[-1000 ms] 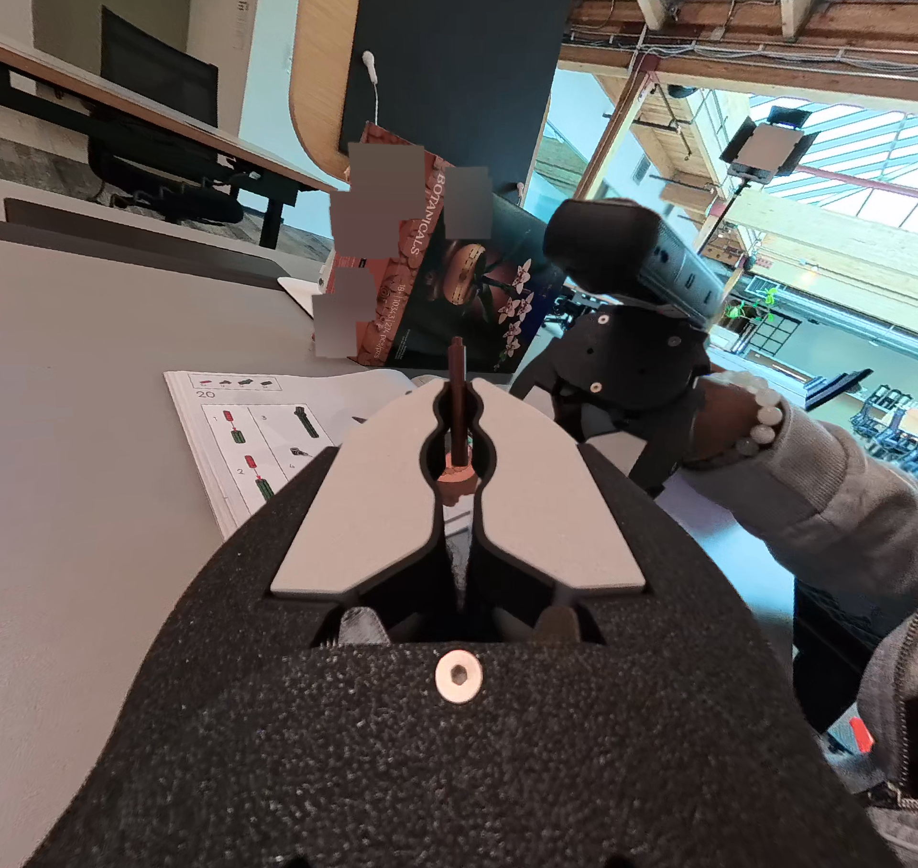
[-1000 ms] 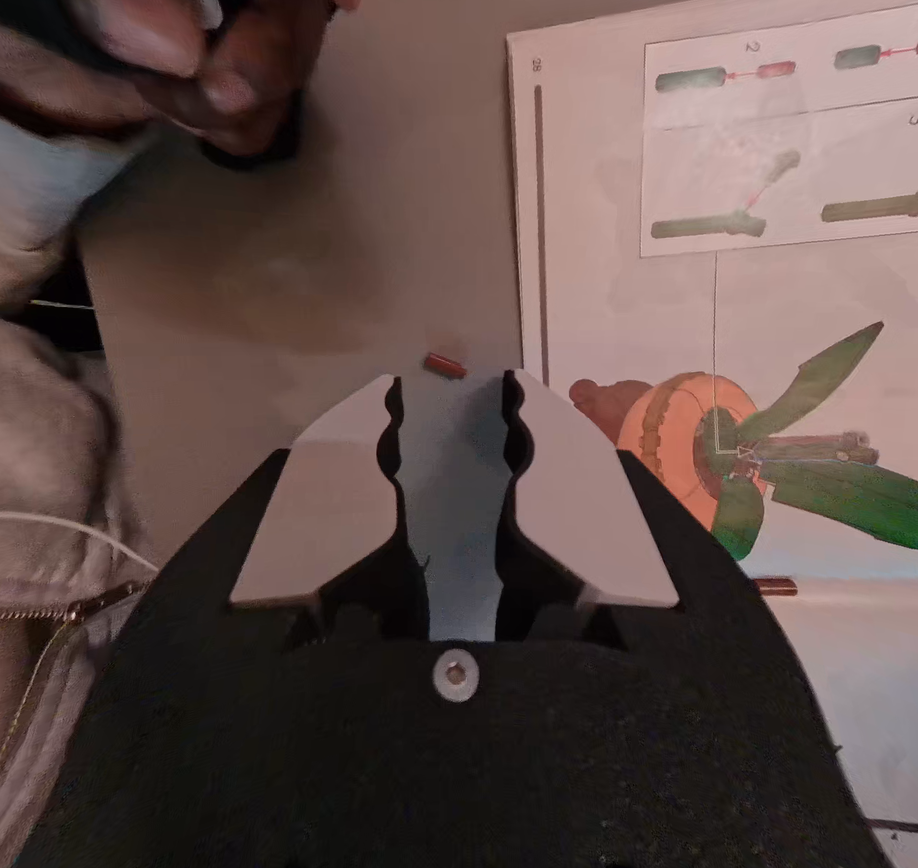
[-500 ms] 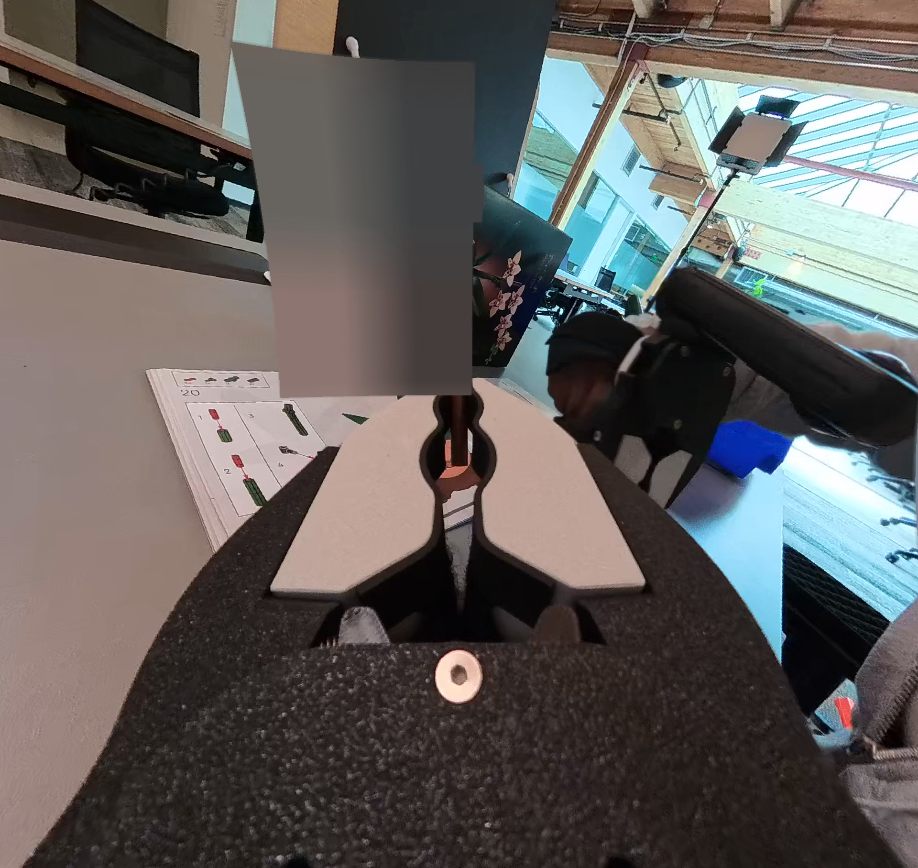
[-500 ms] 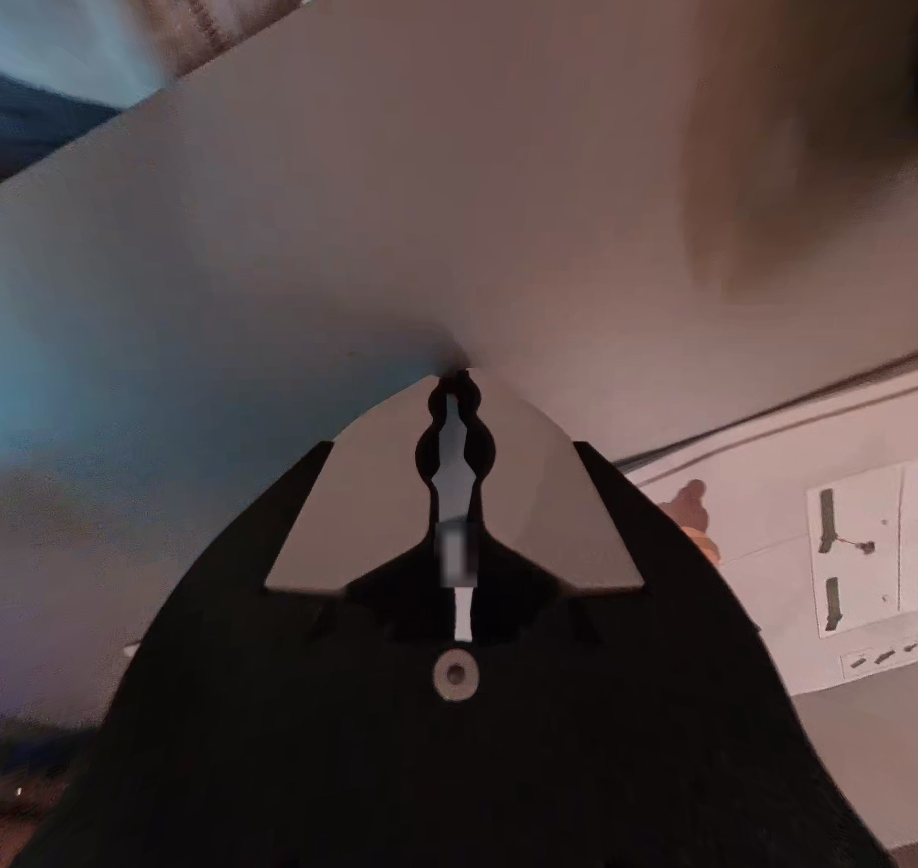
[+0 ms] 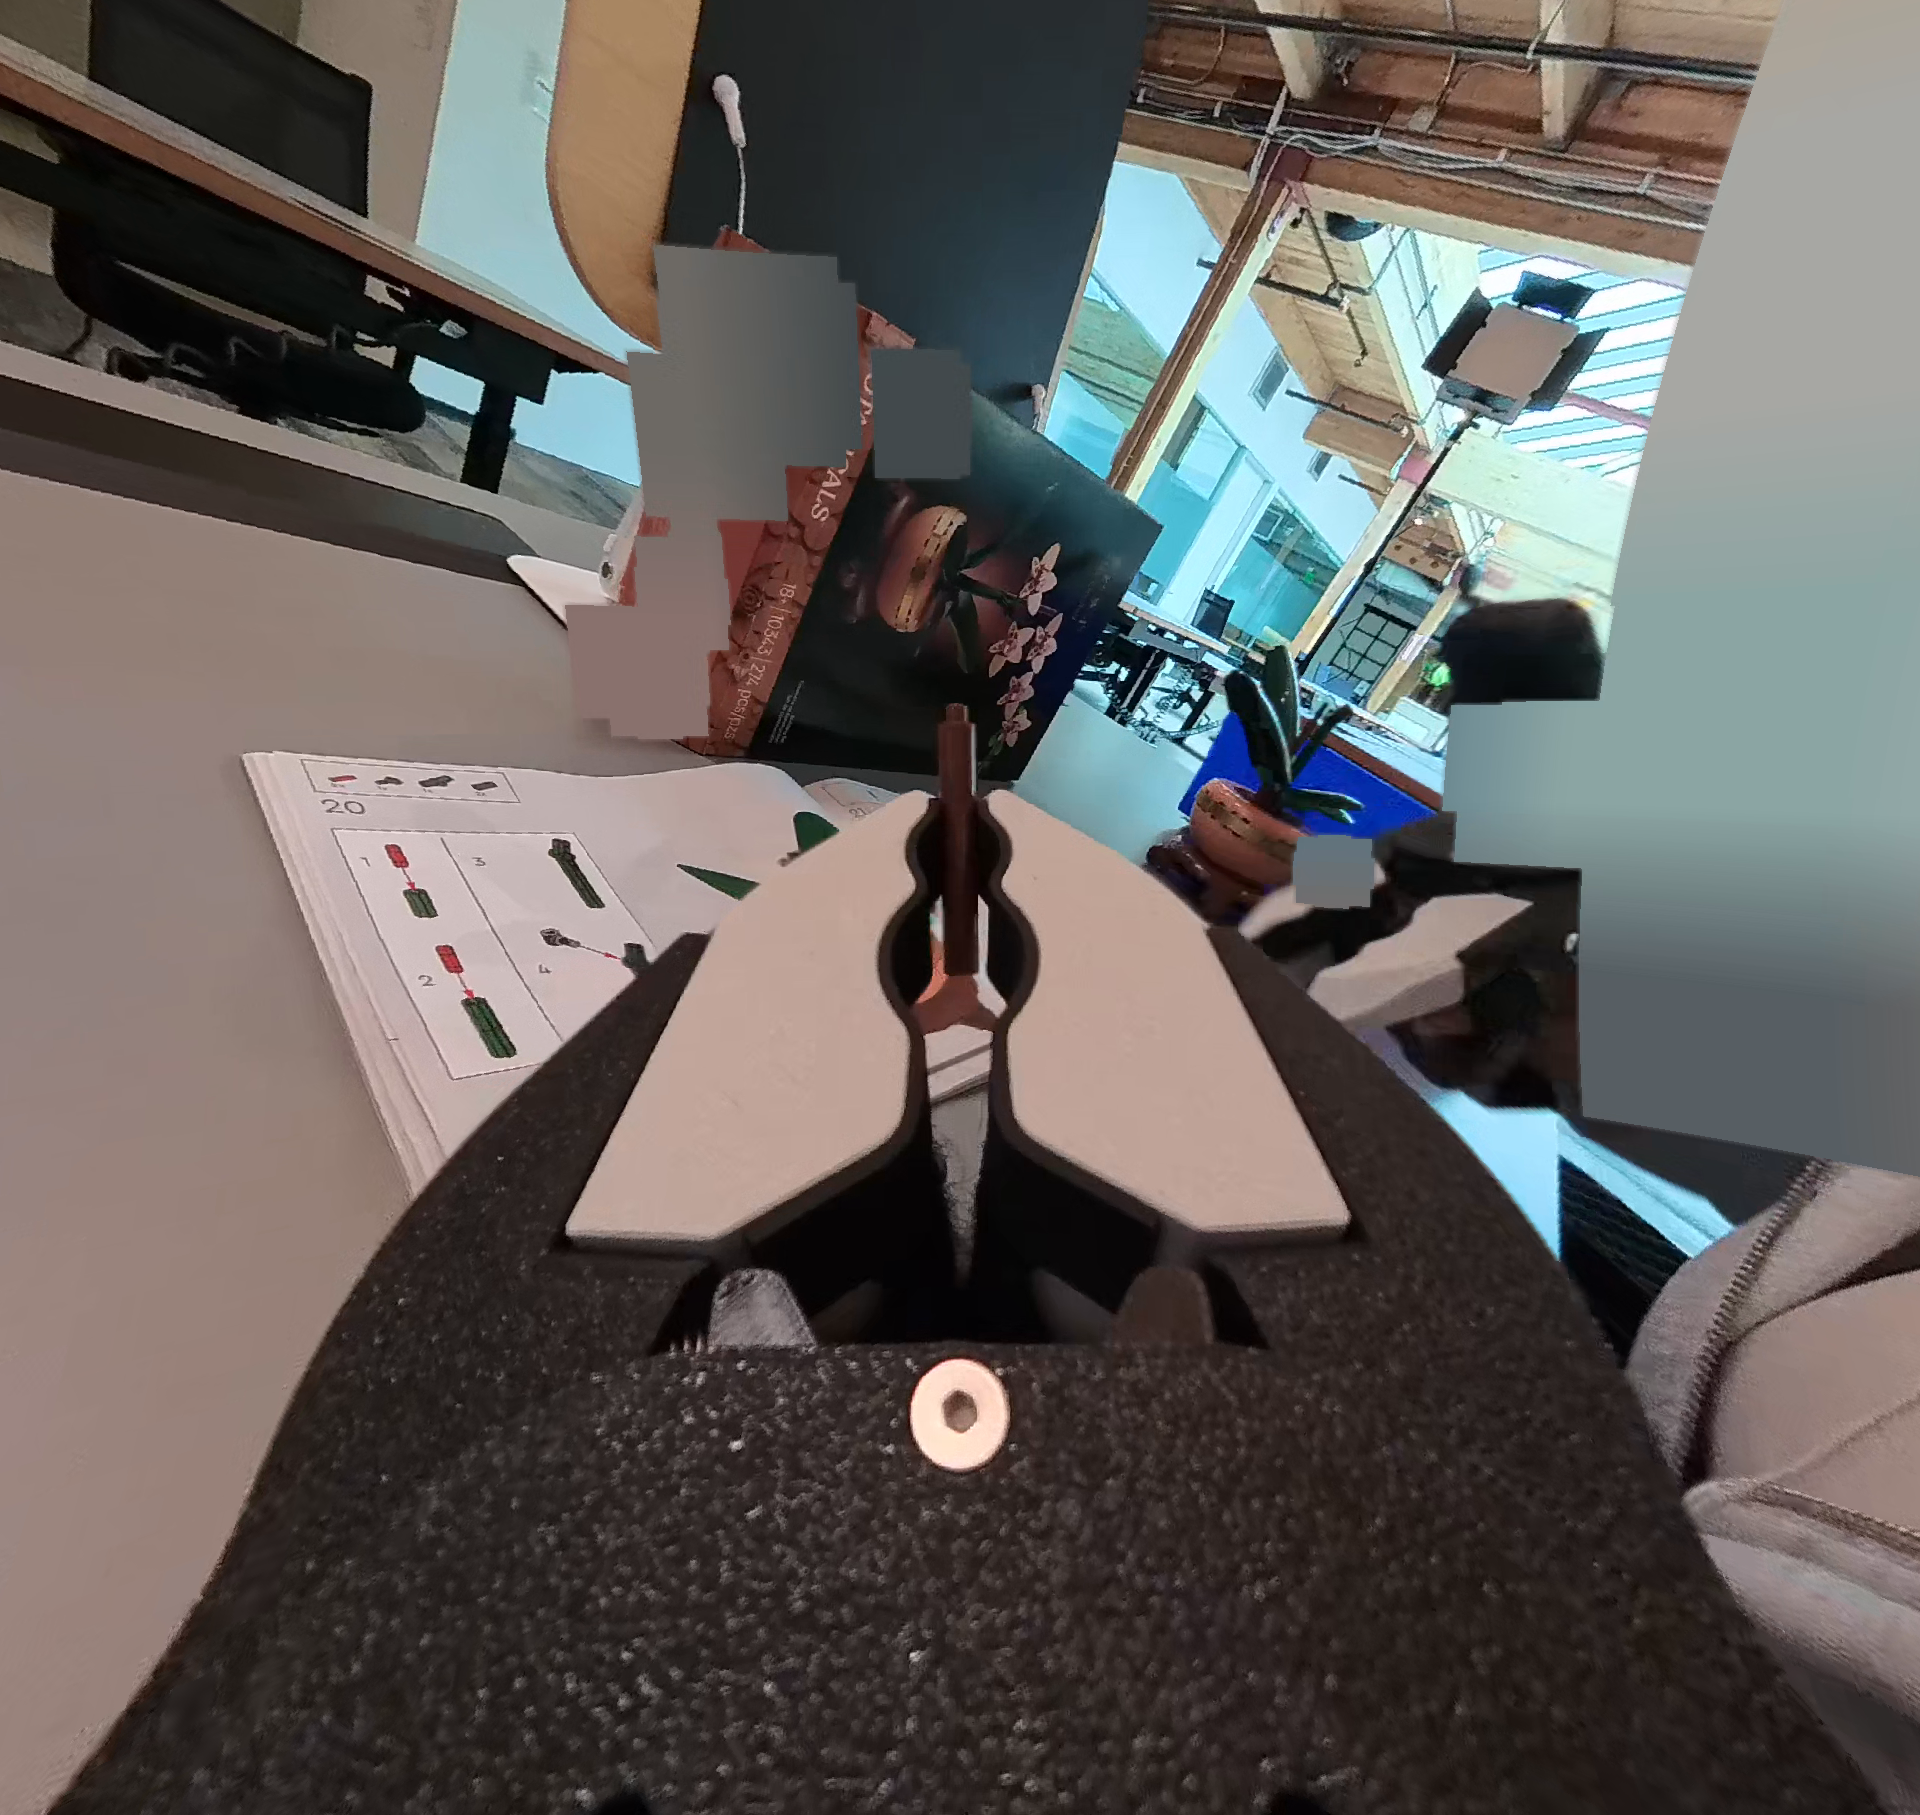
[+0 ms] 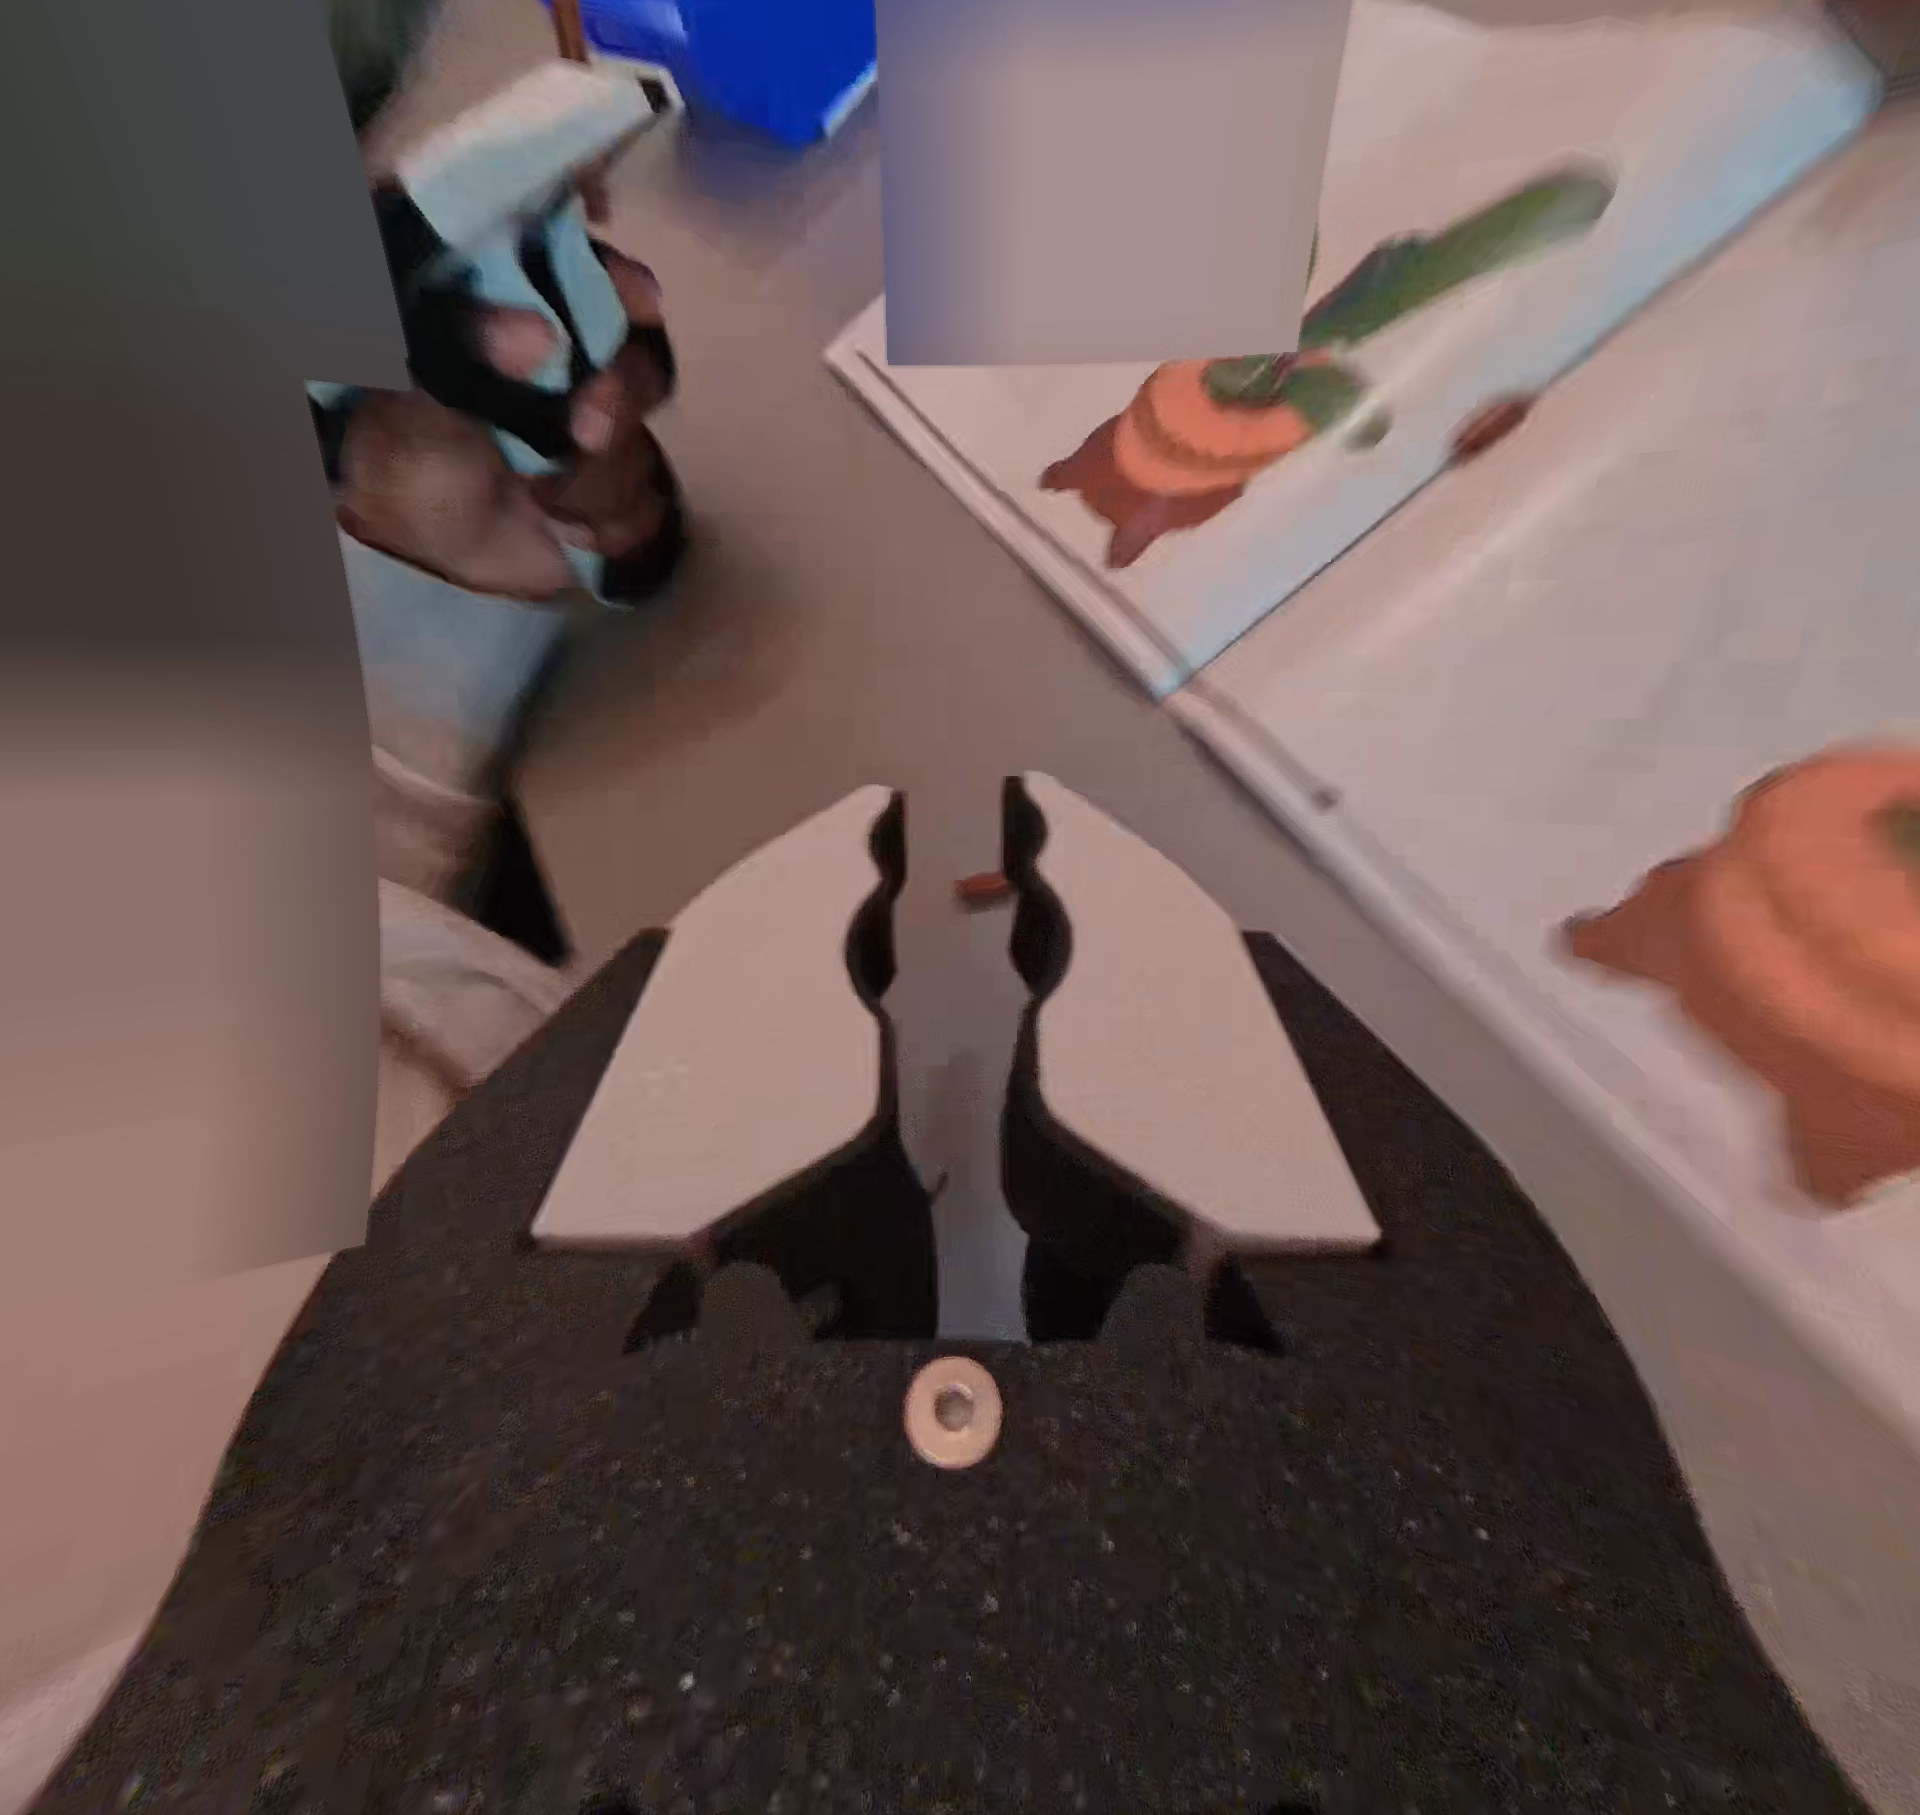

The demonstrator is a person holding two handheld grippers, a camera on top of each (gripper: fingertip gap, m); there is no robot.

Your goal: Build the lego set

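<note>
My left gripper [image 5: 956,815] is shut on a dark brown Lego rod [image 5: 958,872] that stands upright between the fingers, above the table. It also shows in the right wrist view [image 6: 520,196], held in a hand, with the rod [image 6: 566,15] sticking up. My right gripper [image 6: 956,799] is open, low over the grey table [image 6: 831,622]. A small red-brown piece [image 6: 982,887] lies on the table between its fingers, close to the right one. The partly built Lego pot with green leaves [image 5: 1247,825] stands on the table beyond the left gripper.
The open instruction booklet [image 5: 447,903] lies to the left and also shows in the right wrist view [image 6: 1455,674]. The Lego box [image 5: 914,602] stands behind it. A blue bin [image 5: 1325,773] sits at the back right. One finger [image 5: 1423,955] of my right gripper is low on the right. There is about 15 cm between the tips of the two grippers.
My right gripper was shut half a second ago and now stands open around the small red-brown piece; its view has swung. My left gripper still holds the rod.
</note>
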